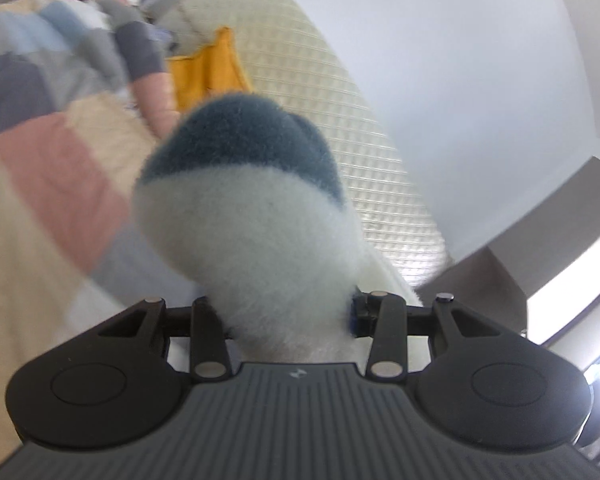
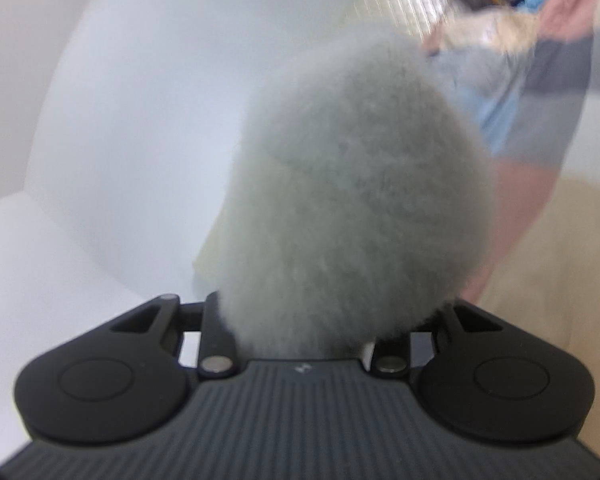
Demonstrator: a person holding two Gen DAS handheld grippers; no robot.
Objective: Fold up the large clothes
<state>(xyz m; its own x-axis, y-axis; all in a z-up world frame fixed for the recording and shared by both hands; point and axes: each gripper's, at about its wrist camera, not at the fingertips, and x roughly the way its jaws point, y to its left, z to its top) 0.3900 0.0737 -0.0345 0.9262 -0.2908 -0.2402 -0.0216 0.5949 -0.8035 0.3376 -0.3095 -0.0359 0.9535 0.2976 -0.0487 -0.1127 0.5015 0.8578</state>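
One fuzzy colour-block garment, with two bunched parts of it in view: a white and dark teal bunch between the left gripper's fingers, and a grey-green bunch between the right gripper's fingers. Two grippers in all. One yellow garment lies beyond the left fingers, and one white quilted mattress beyond them to the right
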